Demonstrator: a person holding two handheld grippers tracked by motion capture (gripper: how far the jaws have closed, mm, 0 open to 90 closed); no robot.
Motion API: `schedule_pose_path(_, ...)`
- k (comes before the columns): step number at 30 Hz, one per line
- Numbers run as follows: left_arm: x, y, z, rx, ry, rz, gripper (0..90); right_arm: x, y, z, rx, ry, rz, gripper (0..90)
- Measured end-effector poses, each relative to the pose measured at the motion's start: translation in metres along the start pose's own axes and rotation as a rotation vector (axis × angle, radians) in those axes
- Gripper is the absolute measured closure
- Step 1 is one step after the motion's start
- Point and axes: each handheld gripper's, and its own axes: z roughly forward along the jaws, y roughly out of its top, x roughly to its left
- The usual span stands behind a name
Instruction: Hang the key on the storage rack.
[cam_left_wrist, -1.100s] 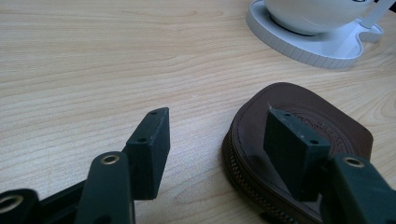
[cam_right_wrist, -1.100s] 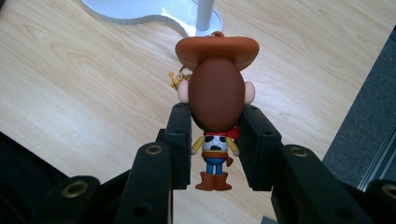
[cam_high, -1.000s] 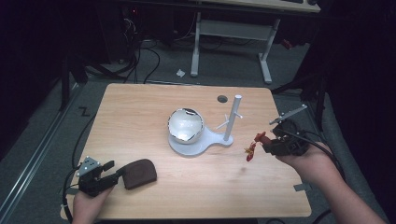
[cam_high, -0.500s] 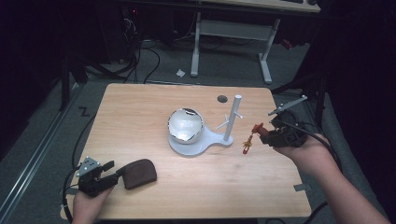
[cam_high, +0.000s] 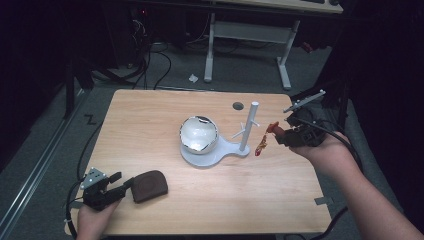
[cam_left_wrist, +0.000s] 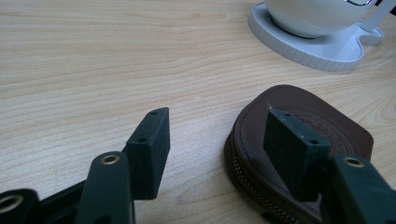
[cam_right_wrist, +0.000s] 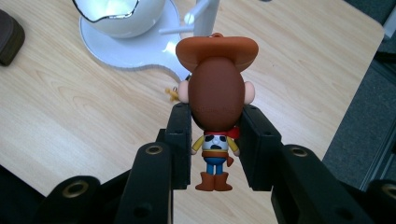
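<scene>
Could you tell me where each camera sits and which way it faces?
High view: above the person's side, looking down on the table; both forearms enter below.
Left gripper view: on the left hand-held gripper, low along open jaws toward the brown pouch.
Right gripper view: on the right hand-held gripper, clamping a cowboy figure.
Shared: the white stand.

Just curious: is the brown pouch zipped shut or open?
Shut, seemingly: the pouch lies flat, and its visible zipper edge shows no gap.

Left gripper (cam_high: 122, 182) low, jaws apart; right gripper (cam_high: 280, 131) raised, clamping.
</scene>
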Motion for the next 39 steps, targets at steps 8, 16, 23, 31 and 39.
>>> schedule_pose_path(8,0.001,0.000,0.000,-0.003,-0.003,0.000,41.2,0.004,0.016,-0.005,-0.016,-0.020,-0.019,68.0)
schedule_pose_path(16,0.001,0.000,-0.001,-0.007,-0.004,-0.004,41.2,0.004,0.024,-0.003,-0.023,-0.025,-0.018,68.0)
schedule_pose_path(23,0.000,0.000,0.000,-0.001,-0.008,-0.003,41.2,0.010,0.029,-0.001,-0.015,-0.024,-0.043,68.0)
schedule_pose_path(31,0.001,0.000,0.000,-0.004,-0.010,-0.007,41.1,0.014,0.035,0.002,-0.016,-0.027,-0.047,68.0)
schedule_pose_path(39,0.002,0.000,0.000,-0.001,-0.010,-0.007,41.1,0.003,0.030,0.010,-0.005,-0.044,-0.020,68.0)
